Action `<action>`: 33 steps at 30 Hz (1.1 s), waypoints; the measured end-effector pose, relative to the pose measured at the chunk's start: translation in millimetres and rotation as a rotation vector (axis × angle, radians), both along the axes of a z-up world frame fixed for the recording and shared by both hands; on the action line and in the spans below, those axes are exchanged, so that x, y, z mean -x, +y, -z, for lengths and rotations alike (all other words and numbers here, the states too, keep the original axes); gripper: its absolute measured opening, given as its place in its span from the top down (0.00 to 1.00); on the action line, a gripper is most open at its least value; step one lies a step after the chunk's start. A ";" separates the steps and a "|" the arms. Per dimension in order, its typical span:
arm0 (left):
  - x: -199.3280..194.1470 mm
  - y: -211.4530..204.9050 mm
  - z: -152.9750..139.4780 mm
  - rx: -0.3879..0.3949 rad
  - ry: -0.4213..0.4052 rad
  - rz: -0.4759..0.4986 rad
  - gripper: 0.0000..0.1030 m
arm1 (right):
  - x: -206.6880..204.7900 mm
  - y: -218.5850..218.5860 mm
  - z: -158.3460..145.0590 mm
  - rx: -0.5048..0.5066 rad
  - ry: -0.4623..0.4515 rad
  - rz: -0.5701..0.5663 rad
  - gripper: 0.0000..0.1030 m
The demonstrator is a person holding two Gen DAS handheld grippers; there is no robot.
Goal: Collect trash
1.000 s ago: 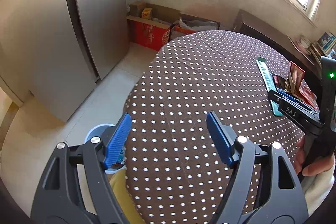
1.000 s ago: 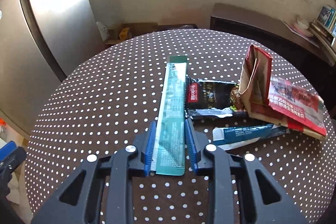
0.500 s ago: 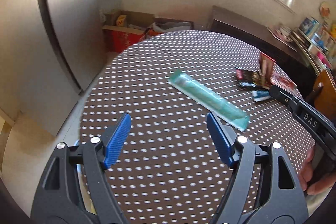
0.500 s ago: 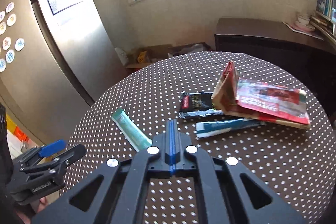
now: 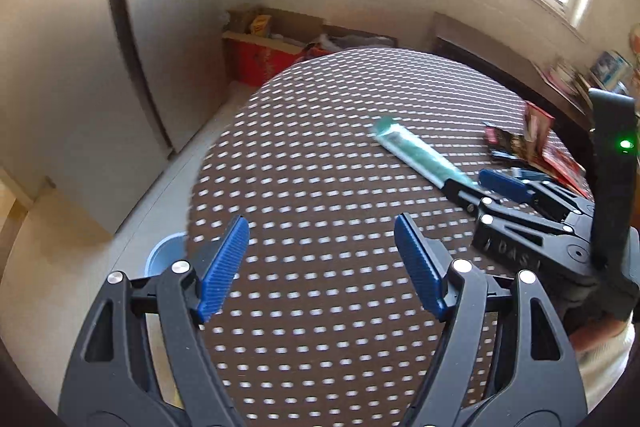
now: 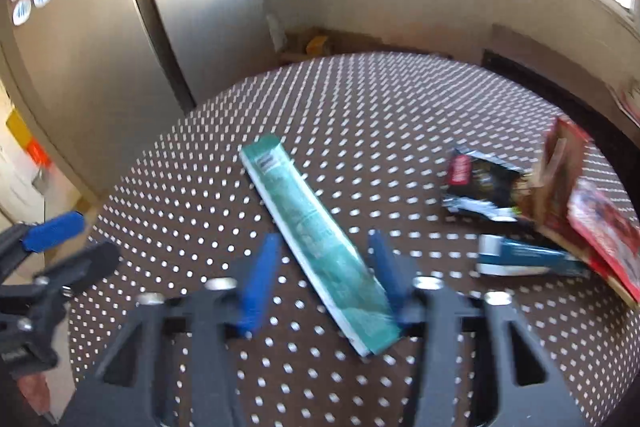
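A long green box (image 6: 316, 247) lies flat on the brown dotted table (image 6: 360, 99), slanting from far left to near right. My right gripper (image 6: 324, 267) is open, its blue fingers on either side of the box's near half. The box also shows in the left wrist view (image 5: 416, 155), with the right gripper (image 5: 480, 183) at its near end. My left gripper (image 5: 322, 259) is open and empty over the table's near left part. A black wrapper (image 6: 484, 187), a blue box (image 6: 528, 261) and a red carton (image 6: 584, 203) lie at the right.
A blue bin (image 5: 166, 259) stands on the floor beside the table's left edge. A steel fridge (image 5: 68, 67) is at the left. Cardboard boxes (image 5: 268, 47) sit against the far wall, under the window. A dark cabinet (image 6: 560, 75) is behind the table.
My right gripper was shut half a second ago and has opened around the green box. The box has turned from straight ahead to slanted. Both cameras are moving, with blur.
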State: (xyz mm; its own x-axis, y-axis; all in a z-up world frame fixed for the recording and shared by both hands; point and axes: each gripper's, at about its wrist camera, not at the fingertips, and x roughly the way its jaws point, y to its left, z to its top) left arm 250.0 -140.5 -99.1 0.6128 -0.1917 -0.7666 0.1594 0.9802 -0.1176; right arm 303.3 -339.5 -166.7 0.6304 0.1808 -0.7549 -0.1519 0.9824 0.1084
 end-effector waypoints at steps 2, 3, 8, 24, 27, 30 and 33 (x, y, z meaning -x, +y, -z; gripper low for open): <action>-2.5 5.8 3.9 0.006 0.010 -0.016 0.28 | -2.7 7.5 1.6 0.045 -0.018 -0.008 0.73; -4.0 7.4 5.0 0.008 0.013 -0.020 0.28 | -4.5 8.1 1.7 0.036 -0.009 0.002 0.75; -13.9 0.7 5.2 0.004 0.012 -0.009 0.28 | -2.3 -13.3 -6.4 -0.074 -0.030 0.058 0.99; -13.2 -0.5 -0.1 0.004 0.010 -0.017 0.28 | 4.3 -1.0 -1.6 -0.041 -0.030 0.021 0.36; -13.6 15.2 0.4 0.003 0.007 -0.046 0.28 | -7.7 12.1 1.5 0.008 -0.033 0.018 0.68; -18.3 25.5 3.6 0.006 0.019 -0.061 0.28 | -14.1 18.6 2.4 0.012 -0.019 0.007 0.82; -23.3 27.0 7.8 0.000 0.027 -0.059 0.28 | -13.3 17.4 0.9 -0.010 -0.021 0.027 0.87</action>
